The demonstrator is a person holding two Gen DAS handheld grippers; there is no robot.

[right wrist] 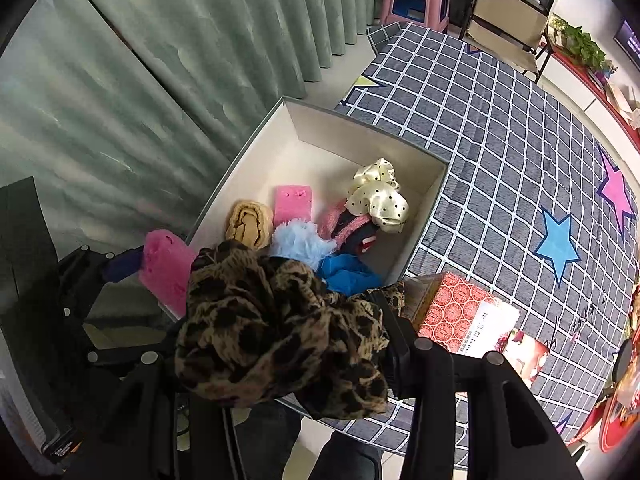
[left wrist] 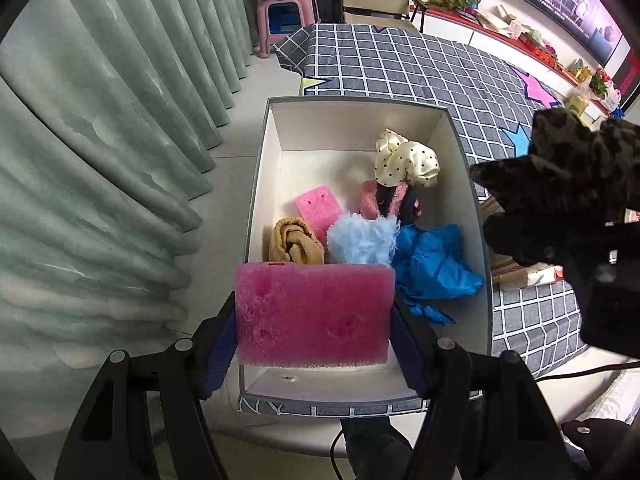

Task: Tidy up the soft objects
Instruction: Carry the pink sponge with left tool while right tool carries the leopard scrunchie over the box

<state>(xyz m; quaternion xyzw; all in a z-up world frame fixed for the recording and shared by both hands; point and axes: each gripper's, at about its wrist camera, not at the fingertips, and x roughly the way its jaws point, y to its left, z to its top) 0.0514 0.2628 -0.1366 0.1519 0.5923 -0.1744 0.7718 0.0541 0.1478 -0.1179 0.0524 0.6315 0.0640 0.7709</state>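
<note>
My left gripper [left wrist: 314, 316] is shut on a large pink sponge [left wrist: 314, 314] and holds it above the near end of an open white box [left wrist: 360, 120]. The box holds a tan rolled towel [left wrist: 294, 242], a small pink sponge [left wrist: 318, 208], a light blue fluffy piece [left wrist: 362, 240], blue crumpled plastic [left wrist: 432, 268] and a cream polka-dot scrunchie [left wrist: 406, 158]. My right gripper [right wrist: 280, 332] is shut on a leopard-print scrunchie [right wrist: 280, 328], held above the box's near right corner. The scrunchie also shows in the left wrist view [left wrist: 560, 184].
The box [right wrist: 424, 224] stands on a grey checked cloth [right wrist: 500, 140] with coloured stars. A red patterned carton [right wrist: 460, 312] lies right of the box. Green curtains [left wrist: 100, 140] hang at the left. A pink stool [left wrist: 284, 16] stands at the back.
</note>
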